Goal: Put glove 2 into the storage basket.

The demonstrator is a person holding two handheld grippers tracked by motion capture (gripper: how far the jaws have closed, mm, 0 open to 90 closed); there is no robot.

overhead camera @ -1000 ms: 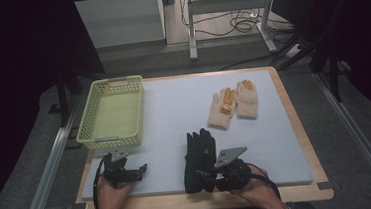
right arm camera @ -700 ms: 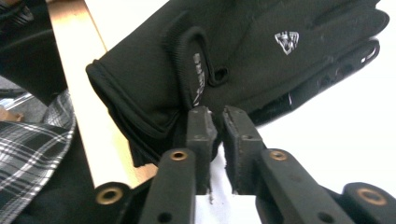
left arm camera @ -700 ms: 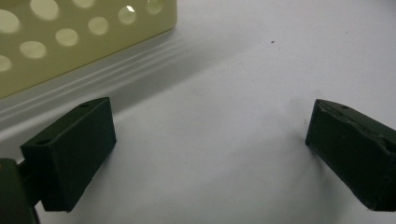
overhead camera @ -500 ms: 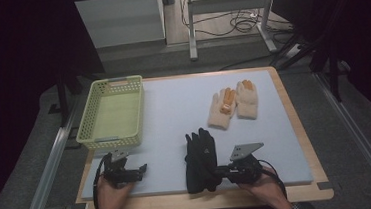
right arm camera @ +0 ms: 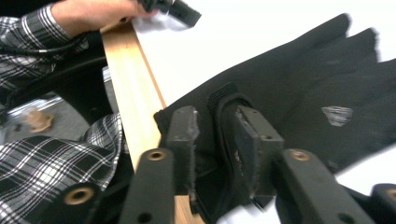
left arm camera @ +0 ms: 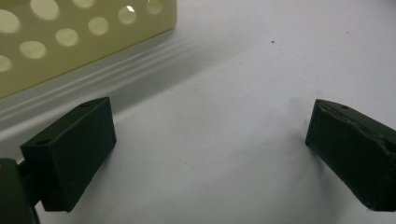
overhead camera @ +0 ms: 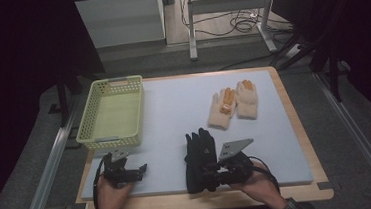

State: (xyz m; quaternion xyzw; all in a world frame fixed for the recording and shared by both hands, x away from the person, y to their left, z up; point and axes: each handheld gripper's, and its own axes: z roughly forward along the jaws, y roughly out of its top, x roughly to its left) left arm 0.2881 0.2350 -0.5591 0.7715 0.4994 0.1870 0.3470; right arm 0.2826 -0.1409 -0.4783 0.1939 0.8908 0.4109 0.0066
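Gripping the black gloves by the cuff at the near bench edge, right gripper had its fingers clamped narrow on fabric, left gripper sat wide, empty beside the basket; next likely lift, carry to basket.

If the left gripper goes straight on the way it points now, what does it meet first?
Probably the black gloves. In the high view the left gripper, jaws open, points across the bare white mat toward them. The green basket lies off to one side of its line. Depth is unclear.
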